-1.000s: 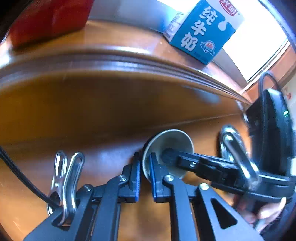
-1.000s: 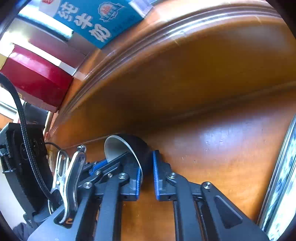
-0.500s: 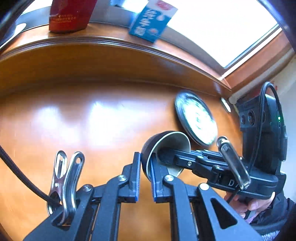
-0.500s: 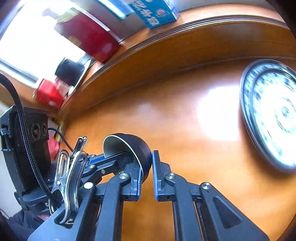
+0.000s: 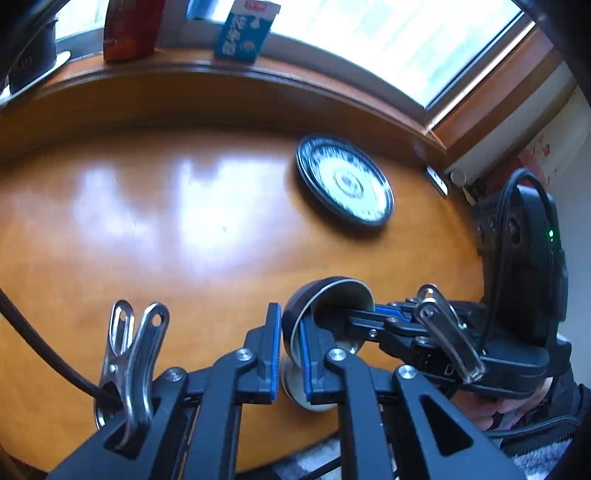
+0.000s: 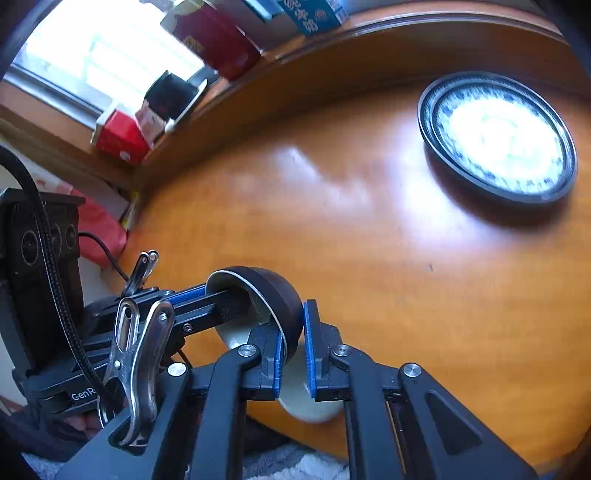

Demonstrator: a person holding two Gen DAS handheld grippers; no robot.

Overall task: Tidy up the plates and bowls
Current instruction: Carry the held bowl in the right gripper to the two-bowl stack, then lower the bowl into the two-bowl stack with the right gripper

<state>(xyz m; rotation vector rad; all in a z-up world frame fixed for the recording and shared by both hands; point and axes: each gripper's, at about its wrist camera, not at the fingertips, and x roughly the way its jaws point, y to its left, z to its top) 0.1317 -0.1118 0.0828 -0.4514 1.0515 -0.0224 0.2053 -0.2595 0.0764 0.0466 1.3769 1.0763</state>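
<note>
A small black bowl (image 5: 295, 306) with a pale inside hangs tilted on its side above the wooden table (image 5: 147, 221). My left gripper (image 5: 290, 354) is shut on its rim, one blue pad outside and one inside. My right gripper (image 5: 332, 314) reaches in from the right, shut on the opposite rim. In the right wrist view the bowl (image 6: 277, 295) sits between the pads of the right gripper (image 6: 294, 354), and the left gripper (image 6: 207, 297) enters from the left. A blue-and-white plate (image 5: 345, 181) (image 6: 496, 136) lies flat on the table beyond. Something pale and blurred shows under the fingers.
The windowsill behind holds a red box (image 5: 129, 29), a blue milk carton (image 5: 243, 33) and a dark pot (image 5: 29, 51). A smaller red box (image 6: 122, 136) stands at the sill's left end. The table's near edge and grey carpet (image 6: 295, 465) lie just below the grippers.
Both grippers, still holding the bowl between them, drew back from the windowsill and rose. The sill boxes shrank into the distance and the plate came into view.
</note>
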